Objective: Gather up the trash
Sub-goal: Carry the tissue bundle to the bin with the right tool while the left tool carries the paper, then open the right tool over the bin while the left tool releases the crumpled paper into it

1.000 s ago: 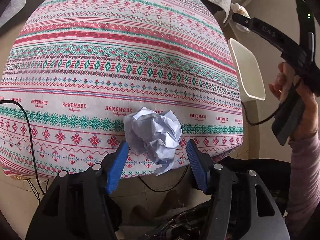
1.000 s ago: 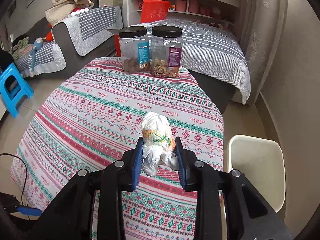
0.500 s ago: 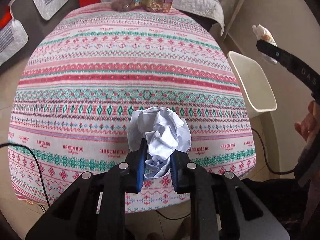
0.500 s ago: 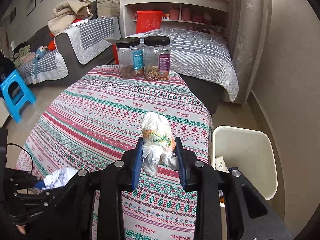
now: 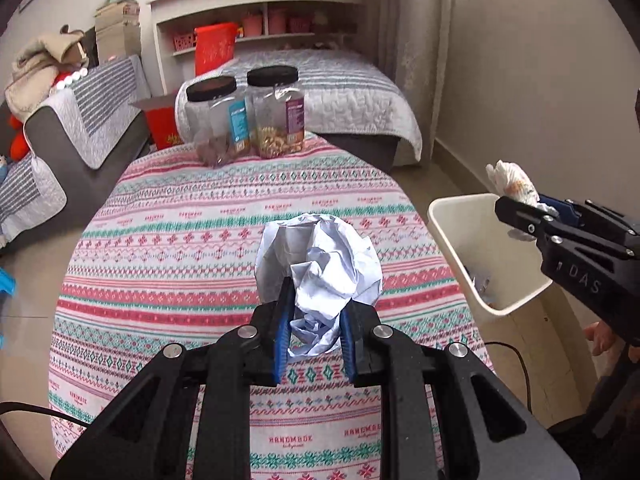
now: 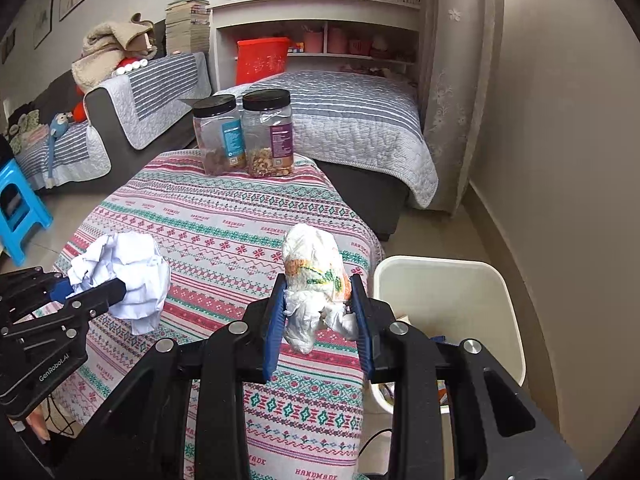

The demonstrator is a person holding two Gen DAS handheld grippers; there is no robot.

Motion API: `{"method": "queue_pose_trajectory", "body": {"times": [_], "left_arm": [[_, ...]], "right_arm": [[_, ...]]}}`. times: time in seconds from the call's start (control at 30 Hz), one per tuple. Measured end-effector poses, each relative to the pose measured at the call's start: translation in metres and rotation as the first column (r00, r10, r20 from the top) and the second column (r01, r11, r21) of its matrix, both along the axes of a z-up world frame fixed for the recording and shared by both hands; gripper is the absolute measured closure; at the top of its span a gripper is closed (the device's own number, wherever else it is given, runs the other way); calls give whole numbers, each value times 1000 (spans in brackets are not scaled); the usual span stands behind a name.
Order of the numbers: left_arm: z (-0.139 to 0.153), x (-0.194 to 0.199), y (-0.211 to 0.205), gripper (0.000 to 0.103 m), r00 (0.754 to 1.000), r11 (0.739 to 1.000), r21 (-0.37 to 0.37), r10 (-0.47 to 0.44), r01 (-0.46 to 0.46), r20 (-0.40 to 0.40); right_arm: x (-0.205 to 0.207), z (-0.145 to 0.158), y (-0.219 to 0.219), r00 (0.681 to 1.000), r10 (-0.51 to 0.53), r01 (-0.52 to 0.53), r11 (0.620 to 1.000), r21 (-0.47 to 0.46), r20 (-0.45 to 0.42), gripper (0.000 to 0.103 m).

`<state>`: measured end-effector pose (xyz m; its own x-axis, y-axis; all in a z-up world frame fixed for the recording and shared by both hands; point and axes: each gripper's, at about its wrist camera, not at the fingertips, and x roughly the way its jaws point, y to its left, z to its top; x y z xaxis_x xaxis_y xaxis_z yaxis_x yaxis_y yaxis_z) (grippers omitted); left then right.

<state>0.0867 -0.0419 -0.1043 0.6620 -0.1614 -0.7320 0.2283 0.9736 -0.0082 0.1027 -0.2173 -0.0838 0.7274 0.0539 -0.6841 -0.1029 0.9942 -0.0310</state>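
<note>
Left wrist view, nearest first: the left tongs (image 5: 312, 340) are clamped on a crumpled ball of white paper (image 5: 320, 268), blue pads pressed into its lower folds, holding it clear above the counter (image 5: 180, 280), which wears a red, green and white patterned cloth. To the right, just past the counter's edge, a cream waste bin (image 5: 452, 232) stands on the floor with some scraps already inside. Above the bin's near right rim, the right tongs (image 5: 532, 210) reach in from the right, gripping a wadded white wrapper (image 5: 512, 184) with orange and green print.

Right wrist view, nearest first: the right tongs (image 6: 318, 320) pinch that wrapper (image 6: 314, 276) around its lower half, so its loose tail hangs between the pads. The bin (image 6: 504, 320) opens just to the right, partly hidden behind the tool body. At the left, the left tongs (image 6: 100, 288) carry the paper ball (image 6: 128, 276) over the counter's (image 6: 224, 240) left part. At the far end stand two clear snack jars (image 6: 244, 136) with black lids; beyond them a bed with a grey quilt.

Judging by this layout, the step in hand is carrying both pieces to the bin. To do it well, keep each grip firm until the piece hangs fully over the opening, release the wrapper first since it looks closer, then bring the paper ball across without the two tools colliding.
</note>
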Motion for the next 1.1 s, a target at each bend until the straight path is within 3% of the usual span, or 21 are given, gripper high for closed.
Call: {"method": "queue_pose_trajectory", "body": {"times": [0.23,0.47,0.8,0.9,1.0,1.1], "left_arm": [[18,1,-36,82,991,1000,3,-25,25,131],[25,9,-71,82,982,998,-12,-60,63,181],[25,25,-130,82,973,988,-53,-133,146,189],[22,29,-150,82,969,983,-62,-160,175,187],[17,34,-170,82,965,975,-77,-190,207,181],[10,37,-190,82,960,966,-92,-224,241,165]], "right_arm": [[-3,6,-33,996,-78,78,997,-6,36,74],[-5,6,-71,984,-166,168,985,-27,57,74],[-4,-10,-131,955,-297,298,953,-52,22,73],[-7,-11,-147,940,-339,340,938,-59,30,69],[-14,-11,-163,919,-391,393,917,-64,45,44],[-21,-11,-177,899,-433,437,897,-67,60,37]]}}
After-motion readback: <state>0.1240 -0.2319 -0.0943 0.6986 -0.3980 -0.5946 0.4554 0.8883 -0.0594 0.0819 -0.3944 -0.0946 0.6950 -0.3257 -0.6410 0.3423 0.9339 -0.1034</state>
